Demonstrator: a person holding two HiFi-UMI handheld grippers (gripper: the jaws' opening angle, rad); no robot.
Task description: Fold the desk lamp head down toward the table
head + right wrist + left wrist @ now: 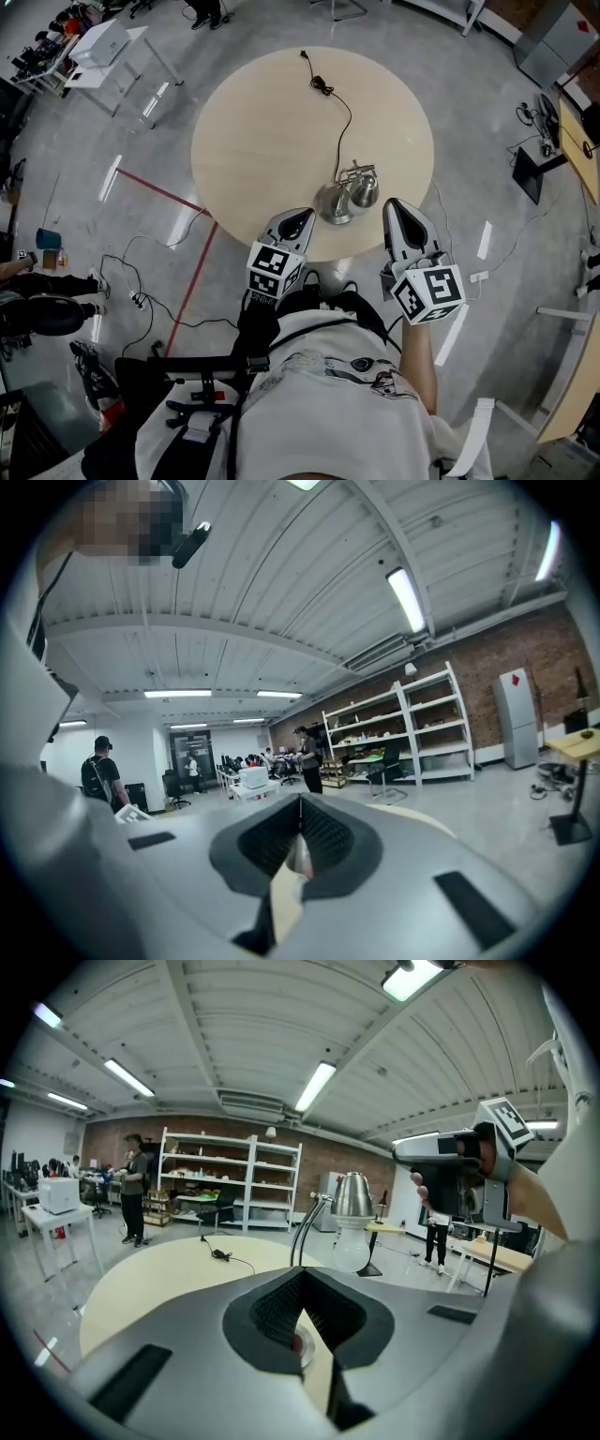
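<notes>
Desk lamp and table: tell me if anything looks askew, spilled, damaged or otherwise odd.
Nothing is spilled or damaged. The desk lamp stands upright near the near edge of the table, its bulb whole. The one oddity: its cord trails loose across the tabletop and ends there, plugged into nothing.

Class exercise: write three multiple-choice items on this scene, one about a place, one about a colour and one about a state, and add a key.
1. Where on the round table does the desk lamp stand?
A) at the far edge
B) in the half nearer the person
C) off it, on the floor

2. The cord is:
A) black
B) red
C) white

3. The right gripper is:
A) wide open
B) shut on the lamp
C) shut, empty

Key: B, the head view shows it close ahead of the person; A, it is a dark line across the tabletop; C, its own view shows the jaws together with nothing between.
</notes>
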